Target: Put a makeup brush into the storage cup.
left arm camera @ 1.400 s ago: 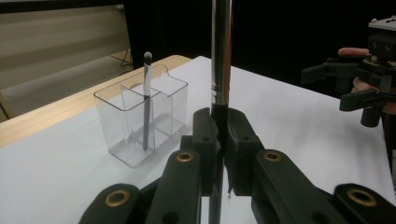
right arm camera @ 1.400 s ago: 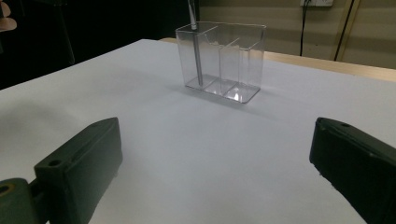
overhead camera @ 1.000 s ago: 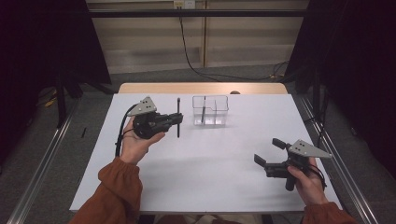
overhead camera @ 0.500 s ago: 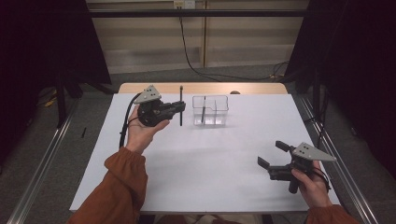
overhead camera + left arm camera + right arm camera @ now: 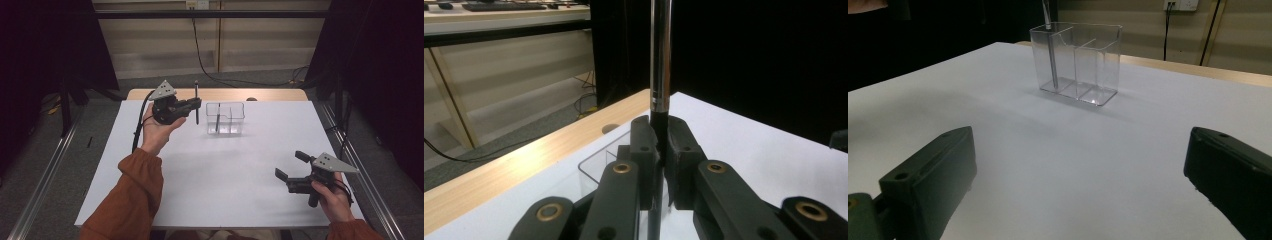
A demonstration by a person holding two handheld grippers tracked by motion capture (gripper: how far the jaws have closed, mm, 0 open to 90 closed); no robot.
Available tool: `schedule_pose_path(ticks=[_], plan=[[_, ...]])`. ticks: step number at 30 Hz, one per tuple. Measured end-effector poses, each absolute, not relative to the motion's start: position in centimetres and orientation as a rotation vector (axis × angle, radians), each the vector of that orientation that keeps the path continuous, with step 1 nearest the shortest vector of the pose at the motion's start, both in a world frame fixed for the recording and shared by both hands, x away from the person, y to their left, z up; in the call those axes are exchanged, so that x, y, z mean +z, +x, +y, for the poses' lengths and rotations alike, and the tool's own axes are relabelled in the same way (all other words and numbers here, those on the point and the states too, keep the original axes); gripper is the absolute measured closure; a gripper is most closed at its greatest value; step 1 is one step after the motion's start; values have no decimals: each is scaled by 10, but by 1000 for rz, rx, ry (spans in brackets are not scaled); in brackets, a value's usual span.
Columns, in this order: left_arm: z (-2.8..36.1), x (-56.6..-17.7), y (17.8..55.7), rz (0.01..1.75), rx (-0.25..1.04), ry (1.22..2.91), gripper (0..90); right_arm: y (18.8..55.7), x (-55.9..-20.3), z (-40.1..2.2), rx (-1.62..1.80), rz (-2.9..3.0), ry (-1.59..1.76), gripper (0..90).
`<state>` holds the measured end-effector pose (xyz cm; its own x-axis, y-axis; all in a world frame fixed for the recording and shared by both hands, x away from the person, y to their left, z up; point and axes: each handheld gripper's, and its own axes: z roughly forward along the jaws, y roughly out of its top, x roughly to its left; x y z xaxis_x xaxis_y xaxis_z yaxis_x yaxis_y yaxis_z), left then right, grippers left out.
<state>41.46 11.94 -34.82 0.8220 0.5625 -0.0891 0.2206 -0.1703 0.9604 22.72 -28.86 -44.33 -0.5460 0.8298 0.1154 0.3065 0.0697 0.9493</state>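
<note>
High view: left gripper [image 5: 192,105], far left, clamps a pen [image 5: 196,102] upright, just left of the clear holder [image 5: 225,119]. Right gripper [image 5: 289,166], near right, gapes empty. Risk: the pen clips the rim and tips the holder.

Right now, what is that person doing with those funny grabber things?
The person is holding a pen upright in the left gripper, just left of a clear plastic holder on the white table. One pen already stands inside. The right gripper waits open near the table's front corner, holding nothing.
</note>
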Motion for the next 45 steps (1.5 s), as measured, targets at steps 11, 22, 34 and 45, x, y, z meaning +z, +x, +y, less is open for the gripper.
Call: schedule_pose_path(ticks=[11, 22, 34, 45], plan=[[112, -346, 427, 621, 360, 1723, 841, 227, -443, -289, 1494, 1891, 1121, 0], [98, -343, 440, 622, 373, 1716, 841, 227, -443, -287, 1497, 1905, 1112, 0], [90, -351, 450, 626, 382, 1731, 841, 227, -444, -287, 1497, 1922, 1109, 1], [82, -357, 458, 635, 396, 1727, 840, 227, -445, -287, 1501, 1923, 1110, 3]])
